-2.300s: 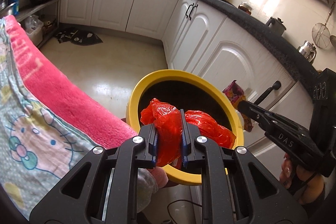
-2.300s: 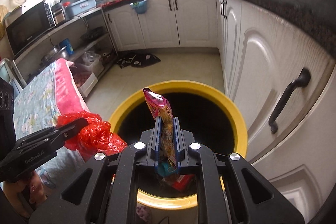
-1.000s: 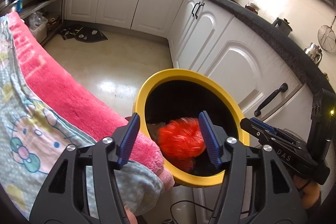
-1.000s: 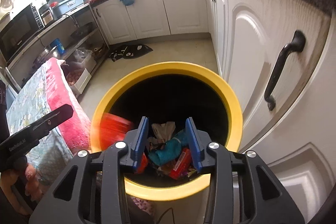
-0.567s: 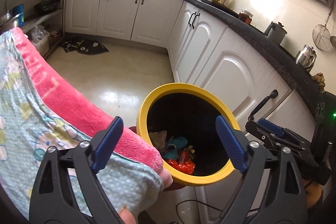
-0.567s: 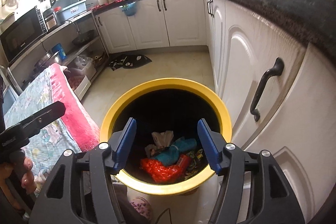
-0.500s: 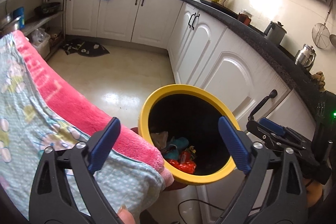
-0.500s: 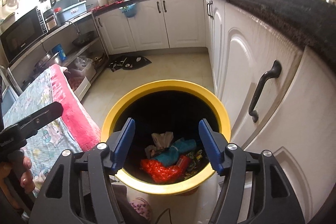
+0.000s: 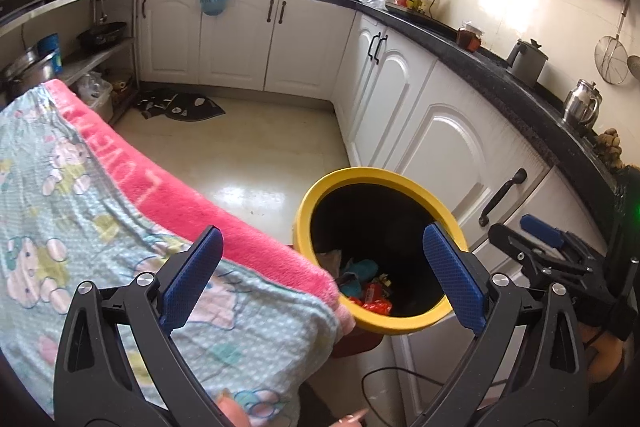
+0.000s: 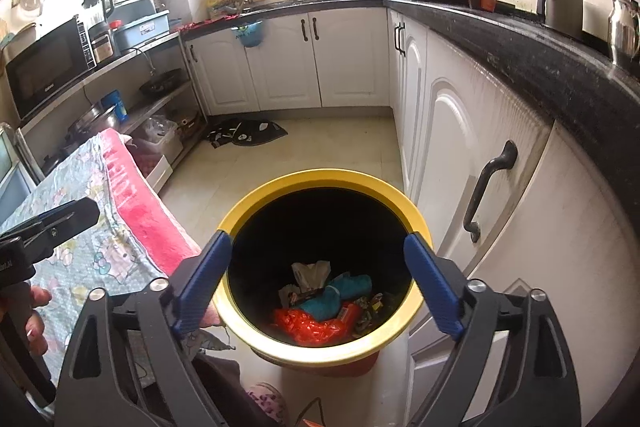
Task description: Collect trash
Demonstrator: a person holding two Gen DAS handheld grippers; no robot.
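Kitchen: right view alone shows white tissue (image 10: 310, 273) in bin (image 10: 320, 177).

bin (image 9: 320, 187) base hidden, strainer (image 9: 610, 61) partly cropped

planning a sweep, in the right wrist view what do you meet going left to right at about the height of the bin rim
left hand-held gripper → pink-edged blanket → yellow trash bin → black cabinet handle

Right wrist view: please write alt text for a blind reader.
The open right gripper hangs over a yellow bin holding a red bag and other trash. White cabinets stand at right, a pink blanket at left.
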